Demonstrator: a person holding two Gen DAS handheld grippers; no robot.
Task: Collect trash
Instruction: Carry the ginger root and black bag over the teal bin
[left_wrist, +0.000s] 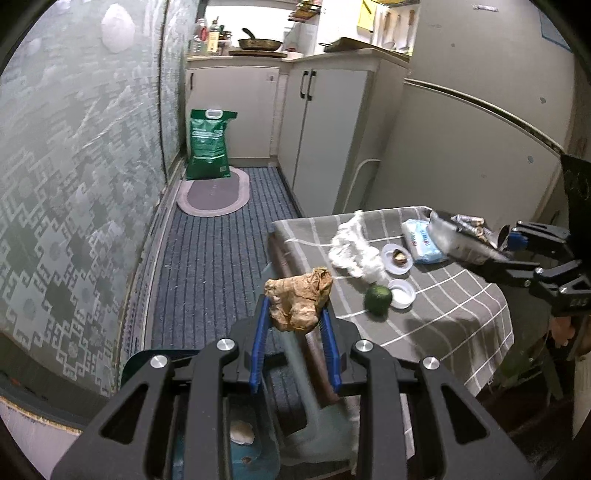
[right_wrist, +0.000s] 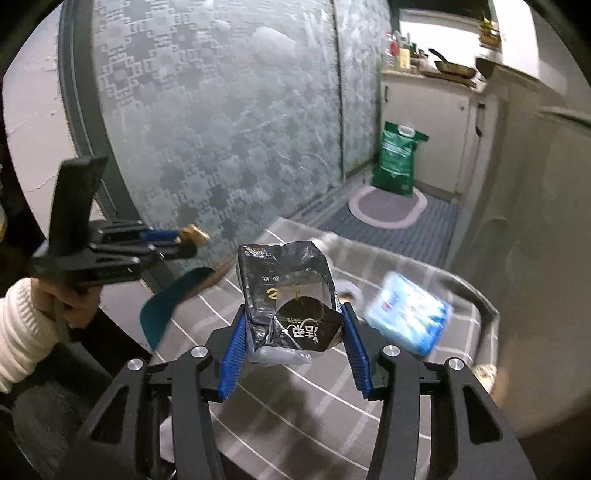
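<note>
1. The left gripper (left_wrist: 295, 317) has its blue fingers (left_wrist: 258, 347) closed partly around a crumpled brown paper (left_wrist: 299, 302). The paper sits between the fingertips and sticks out above them.
2. Below these fingers there is a teal bin (left_wrist: 255, 454), blurred, with a pale scrap inside it. The paper is above the floor, just beside the left edge of the surface (left_wrist: 436, 295).
3. The right gripper (right_wrist: 295, 325) holds a black wrapper (right_wrist: 291, 295) with a shiny silver inside. Its blue fingers (right_wrist: 232, 354) press the wrapper from both sides, and they are quite wide apart because the wrapper is bulky.
4. The wrapper stands up beyond the fingertips, above the grey checked cloth of the surface.
5. To the right of the right fingers, a blue and white tissue pack (right_wrist: 410, 314) lies on the surface; it is blurred.
6. Ahead of the left fingers and to their right, these things lie on the surface: a white crumpled tissue (left_wrist: 351, 247), a green round fruit (left_wrist: 377, 299), a small white lid (left_wrist: 402, 293) touching it, and a small white dish (left_wrist: 397, 258) with something brown in it.
7. Far ahead of the left fingers, a green sack (left_wrist: 208, 146) stands on the floor by an oval mat (left_wrist: 214, 194).
</note>
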